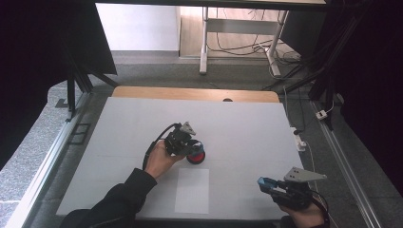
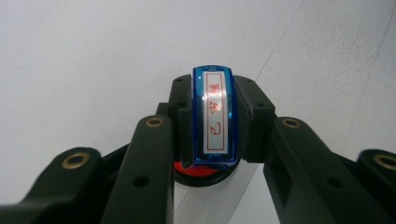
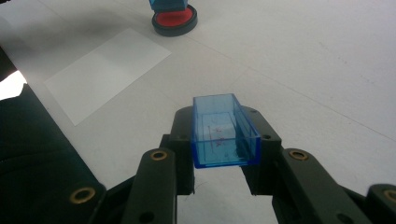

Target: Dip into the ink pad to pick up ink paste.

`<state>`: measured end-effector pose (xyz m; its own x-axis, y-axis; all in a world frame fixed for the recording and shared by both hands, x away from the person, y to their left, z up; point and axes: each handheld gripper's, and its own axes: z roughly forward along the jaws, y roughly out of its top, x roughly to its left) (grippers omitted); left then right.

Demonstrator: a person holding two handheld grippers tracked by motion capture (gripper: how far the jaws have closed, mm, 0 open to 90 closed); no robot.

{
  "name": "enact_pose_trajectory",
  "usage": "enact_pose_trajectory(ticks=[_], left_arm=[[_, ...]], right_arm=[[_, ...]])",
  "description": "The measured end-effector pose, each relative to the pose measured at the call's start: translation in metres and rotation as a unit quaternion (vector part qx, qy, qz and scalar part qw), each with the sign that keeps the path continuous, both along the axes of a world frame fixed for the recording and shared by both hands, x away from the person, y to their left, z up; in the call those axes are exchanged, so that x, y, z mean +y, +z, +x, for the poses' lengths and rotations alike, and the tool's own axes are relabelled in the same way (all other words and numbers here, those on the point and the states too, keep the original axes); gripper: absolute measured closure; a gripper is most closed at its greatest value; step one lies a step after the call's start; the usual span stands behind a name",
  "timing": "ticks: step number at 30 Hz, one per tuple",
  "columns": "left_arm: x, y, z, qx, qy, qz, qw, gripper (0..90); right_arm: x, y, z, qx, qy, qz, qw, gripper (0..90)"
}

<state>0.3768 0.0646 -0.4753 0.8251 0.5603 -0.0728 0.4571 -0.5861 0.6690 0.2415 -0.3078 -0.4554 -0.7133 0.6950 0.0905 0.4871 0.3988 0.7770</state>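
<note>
My left gripper (image 1: 189, 144) is near the middle of the white table, shut on a blue stamp (image 2: 212, 116) with red characters on its white label. The stamp stands on a round red ink pad (image 1: 196, 157) in a black case; that ink pad (image 2: 201, 172) peeks out below the stamp. In the right gripper view the ink pad (image 3: 173, 21) lies far off with the stamp (image 3: 166, 4) on it. My right gripper (image 1: 267, 184) hovers at the near right, shut on a clear blue stamp cap (image 3: 224, 135), its hollow side up.
A white sheet of paper (image 1: 191, 190) lies flat near the front edge, between the two hands, and the paper (image 3: 107, 72) also lies left of the cap. A white power strip (image 1: 299, 137) sits off the table's right edge. Desk legs and cables stand beyond the far edge.
</note>
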Motion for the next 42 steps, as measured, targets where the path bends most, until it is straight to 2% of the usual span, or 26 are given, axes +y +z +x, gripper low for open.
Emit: enact_pose_trajectory(ticks=[8,14,20,26,29,32,36,39,42], left_arm=[[-0.002,-0.006,0.001,0.011,-0.003,0.003,0.9999,70.8],[-0.003,-0.008,0.002,0.012,-0.004,0.005,0.9999,70.9],[-0.01,-0.007,-0.002,-0.005,-0.01,0.031,0.9994,71.1],[-0.014,-0.007,-0.008,-0.023,-0.01,0.047,0.9986,71.2],[-0.012,-0.008,-0.006,-0.014,-0.008,0.036,0.9992,71.2],[-0.006,-0.009,-0.001,0.004,-0.003,0.013,0.9999,71.2],[-0.001,-0.011,0.003,0.021,0.001,-0.007,0.9998,71.2],[0.0,-0.012,0.004,0.026,0.003,-0.011,0.9996,71.2],[-0.002,-0.012,0.002,0.018,0.002,-0.005,0.9998,71.2]], right_arm=[[0.0,0.0,0.0,0.0,0.0,0.0,1.0,68.5],[0.0,0.0,0.0,0.0,0.0,-0.001,1.0,68.5],[0.0,0.0,0.0,0.0,0.001,-0.001,1.0,68.5],[0.001,0.0,0.0,0.001,0.002,-0.005,1.0,68.5],[0.001,0.0,0.0,0.001,0.002,-0.005,1.0,68.5],[0.001,0.0,0.0,0.0,0.001,-0.007,1.0,68.5],[0.001,0.0,0.0,0.0,0.001,-0.007,1.0,68.5],[0.001,0.0,0.0,-0.001,0.001,-0.008,1.0,68.5],[0.001,0.0,-0.001,-0.001,0.002,-0.008,1.0,68.5]])
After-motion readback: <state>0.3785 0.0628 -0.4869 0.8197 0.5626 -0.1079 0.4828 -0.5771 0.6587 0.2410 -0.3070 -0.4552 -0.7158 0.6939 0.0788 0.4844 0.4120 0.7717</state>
